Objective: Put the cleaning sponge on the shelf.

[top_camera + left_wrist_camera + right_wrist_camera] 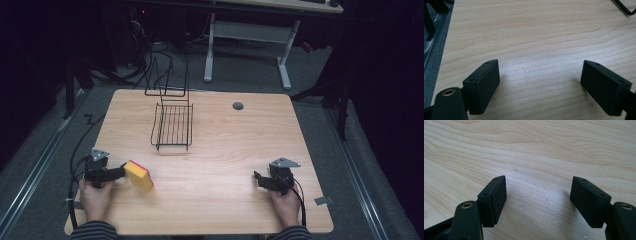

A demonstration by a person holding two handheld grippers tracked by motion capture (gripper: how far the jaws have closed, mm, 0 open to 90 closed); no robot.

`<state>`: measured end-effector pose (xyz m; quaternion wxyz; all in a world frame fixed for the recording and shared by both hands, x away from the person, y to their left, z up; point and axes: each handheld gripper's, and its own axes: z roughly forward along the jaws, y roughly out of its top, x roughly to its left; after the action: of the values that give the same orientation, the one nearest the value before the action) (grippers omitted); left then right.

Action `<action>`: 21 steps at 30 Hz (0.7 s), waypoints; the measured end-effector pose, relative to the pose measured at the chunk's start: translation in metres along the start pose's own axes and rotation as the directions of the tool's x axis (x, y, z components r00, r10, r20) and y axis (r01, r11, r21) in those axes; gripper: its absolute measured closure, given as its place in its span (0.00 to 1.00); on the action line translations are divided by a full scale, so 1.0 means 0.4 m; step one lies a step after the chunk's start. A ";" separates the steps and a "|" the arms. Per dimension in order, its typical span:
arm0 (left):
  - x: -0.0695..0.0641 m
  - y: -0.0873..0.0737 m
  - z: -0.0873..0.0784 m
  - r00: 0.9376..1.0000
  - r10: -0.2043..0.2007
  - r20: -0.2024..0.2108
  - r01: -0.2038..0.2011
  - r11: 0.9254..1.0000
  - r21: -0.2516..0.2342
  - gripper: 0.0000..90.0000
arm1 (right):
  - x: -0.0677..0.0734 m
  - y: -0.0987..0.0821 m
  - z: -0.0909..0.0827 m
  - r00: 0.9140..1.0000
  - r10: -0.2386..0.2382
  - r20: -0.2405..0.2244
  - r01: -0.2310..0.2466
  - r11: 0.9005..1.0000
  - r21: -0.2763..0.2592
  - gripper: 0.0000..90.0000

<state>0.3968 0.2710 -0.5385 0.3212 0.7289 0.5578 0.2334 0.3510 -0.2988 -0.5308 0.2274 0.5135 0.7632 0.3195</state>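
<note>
Surface point(220, 150): light wood; you're at the 6 o'clock edge w/ both forearms coming in.
L gripper point(107, 171): in your left hand point(95, 197), near the 8 o'clock corner, low over the wood.
L fingers point(482, 83): spread wide in the left gripper view. Nothing btwn them, just bare wood grain. You've got hold of nothing here.
Sponge point(139, 176): yellow block w/ a pink-red face along its upper edge. It sits at approx 8 o'clock from the surface centre, just beside your L gripper on its 3 o'clock side, outside the finger gap. High view too small to tell if a finger touches it.
R gripper point(261, 180): in your right hand point(286, 202), at approx 4 o'clock from centre, well apart from the sponge.
R fingers point(494, 200): also spread wide in the right gripper view, w/ bare wood btwn them and no grip on anything.
Wire rack point(172, 125): black, flat barred tray w/ tall loops rising at its far end. It stands at approx 11 o'clock from centre, near the far edge, well apart from both grippers. One black wire of it crosses the top-right corner of the left gripper view point(624, 8).
Grey disc point(238, 106): small and round, set in the wood at approx 1 o'clock, beside the rack's 3 o'clock side but apart from it.
</note>
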 end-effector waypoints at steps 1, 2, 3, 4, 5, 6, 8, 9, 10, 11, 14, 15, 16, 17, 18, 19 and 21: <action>0.000 0.000 0.000 1.000 0.000 0.000 0.000 1.000 0.000 0.18 | 0.000 0.000 0.000 1.000 0.000 0.000 0.000 1.000 0.000 0.33; 0.000 0.000 0.000 1.000 0.000 0.000 0.000 1.000 0.000 0.18 | 0.000 0.000 0.000 1.000 -0.001 0.000 0.001 1.000 -0.001 0.33; 0.000 0.000 0.000 1.000 0.000 0.000 0.000 1.000 0.000 0.18 | 0.000 0.000 0.000 1.000 0.000 0.000 0.000 1.000 0.000 0.33; 0.000 0.000 0.000 1.000 0.000 0.000 0.000 1.000 0.000 0.18 | 0.000 0.000 0.000 1.000 0.000 0.000 0.000 1.000 0.000 0.33; 0.000 0.000 0.000 1.000 0.000 0.000 0.000 1.000 0.000 0.18 | 0.000 0.000 0.000 1.000 0.000 0.000 0.000 1.000 0.000 0.33; 0.000 0.000 0.000 1.000 0.000 -0.001 0.000 1.000 0.000 0.18 | 0.000 0.000 0.000 1.000 0.001 0.000 -0.001 1.000 0.000 0.33; 0.001 0.002 0.001 1.000 -0.002 0.001 0.002 1.000 0.002 0.18 | 0.000 0.000 0.000 1.000 0.003 0.000 -0.003 1.000 0.001 0.33; 0.002 0.002 0.001 1.000 -0.002 0.001 0.002 1.000 0.003 0.18 | 0.000 0.000 0.000 1.000 0.002 0.000 -0.002 1.000 0.001 0.33; 0.001 0.002 0.001 1.000 -0.001 -0.001 0.001 1.000 0.001 0.18 | 0.000 0.000 0.000 1.000 0.002 0.000 -0.002 1.000 0.000 0.33; 0.001 0.002 0.001 1.000 -0.002 -0.002 0.002 1.000 0.002 0.18 | 0.000 0.000 0.000 1.000 0.001 0.000 -0.001 1.000 0.001 0.33; 0.001 0.002 0.001 1.000 -0.002 -0.002 0.002 1.000 0.001 0.18 | 0.000 0.000 0.000 1.000 0.002 0.000 -0.002 1.000 0.001 0.33; 0.001 0.002 0.001 1.000 -0.003 -0.002 0.003 1.000 0.001 0.18 | 0.000 0.000 0.000 1.000 0.001 0.000 -0.001 1.000 0.001 0.33; 0.001 0.002 0.002 1.000 -0.004 -0.003 0.004 1.000 0.002 0.18 | 0.000 0.000 0.000 1.000 0.001 0.000 -0.001 1.000 0.001 0.33; 0.001 0.002 0.002 1.000 -0.004 -0.003 0.004 1.000 0.002 0.18 | 0.000 0.000 0.000 1.000 0.001 0.000 -0.001 1.000 0.001 0.33; 0.001 0.002 0.002 1.000 -0.004 -0.002 0.004 1.000 0.002 0.18 | 0.000 0.000 0.000 1.000 0.001 0.000 -0.001 1.000 0.001 0.33; 0.001 0.002 0.002 1.000 -0.003 -0.002 0.003 1.000 0.002 0.18 | 0.000 0.000 0.000 1.000 0.001 0.000 -0.001 1.000 0.001 0.33; 0.001 0.002 0.002 1.000 -0.002 -0.002 0.002 1.000 0.002 0.18 | 0.000 0.000 0.000 1.000 0.000 -0.001 0.000 1.000 0.002 0.33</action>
<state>0.3979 0.2709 -0.5383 0.3200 0.7284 0.5592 0.2331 0.3511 -0.2987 -0.5307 0.2267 0.5138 0.7634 0.3191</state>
